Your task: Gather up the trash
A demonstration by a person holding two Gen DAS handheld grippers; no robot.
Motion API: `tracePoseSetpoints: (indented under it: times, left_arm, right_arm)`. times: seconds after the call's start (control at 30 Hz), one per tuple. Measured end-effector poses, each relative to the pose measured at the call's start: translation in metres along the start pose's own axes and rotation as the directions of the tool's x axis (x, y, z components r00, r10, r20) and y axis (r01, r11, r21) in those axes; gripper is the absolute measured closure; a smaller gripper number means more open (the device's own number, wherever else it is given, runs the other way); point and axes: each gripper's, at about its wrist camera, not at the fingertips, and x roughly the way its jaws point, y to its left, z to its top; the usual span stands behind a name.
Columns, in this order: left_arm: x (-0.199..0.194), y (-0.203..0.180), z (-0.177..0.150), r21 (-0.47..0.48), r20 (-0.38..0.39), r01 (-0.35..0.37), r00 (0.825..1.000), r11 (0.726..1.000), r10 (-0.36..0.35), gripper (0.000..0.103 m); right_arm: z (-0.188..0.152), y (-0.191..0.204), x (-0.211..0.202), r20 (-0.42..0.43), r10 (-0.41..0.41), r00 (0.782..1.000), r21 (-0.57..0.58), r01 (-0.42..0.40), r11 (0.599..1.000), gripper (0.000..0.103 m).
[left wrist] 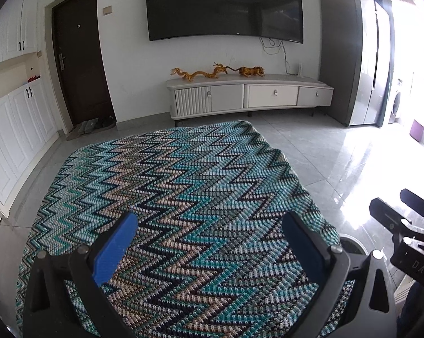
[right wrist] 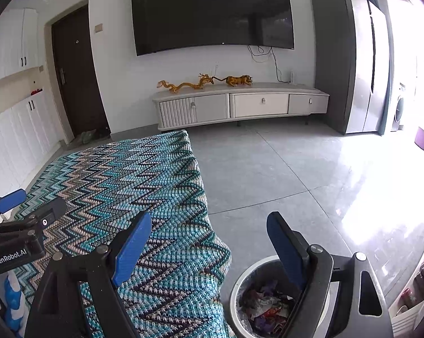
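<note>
A round bin (right wrist: 238, 283) stands on the floor by the table's right edge, with crumpled paper and wrappers (right wrist: 265, 305) inside. My right gripper (right wrist: 209, 249) hangs open above the bin and the table edge, and nothing sits between its blue pads (right wrist: 133, 250). My left gripper (left wrist: 207, 245) is open too, over the zigzag-patterned cloth (left wrist: 183, 183) on the table, its jaws bare. Each gripper shows in the other's view: the right gripper (left wrist: 400, 205) at the right side, the left gripper (right wrist: 33, 205) at the left side. The bin's rim (left wrist: 352, 243) peeks out behind the left gripper's right finger.
A low TV cabinet (left wrist: 248, 95) with golden figurines stands under a wall-mounted TV (left wrist: 223, 5). A tall fridge (left wrist: 352, 56) is at the right, white cupboards (left wrist: 12, 129) and a dark door (left wrist: 77, 56) at the left. Grey tiled floor (right wrist: 282, 174) spreads beyond the table. A blue-and-white object (right wrist: 12, 301) sits at the lower left.
</note>
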Motion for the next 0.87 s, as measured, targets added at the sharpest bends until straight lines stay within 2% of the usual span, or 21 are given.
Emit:
tracePoseSetpoints:
  times: [0.33, 0.87]
  left_arm:
    - [-0.015, 0.006, 0.001, -0.04, 0.059, -0.087, 0.994, 0.995, 0.089, 0.0]
    - [-0.034, 0.015, 0.004, -0.077, 0.107, -0.083, 0.99, 0.994, 0.091, 0.0]
  right_arm:
    - [-0.005, 0.0, -0.006, 0.009, -0.001, 1.0, 0.007, 0.001, 1.0, 0.02]
    - [-0.005, 0.006, -0.024, 0.07, -0.03, 0.997, 0.001, 0.03, 1.0, 0.02]
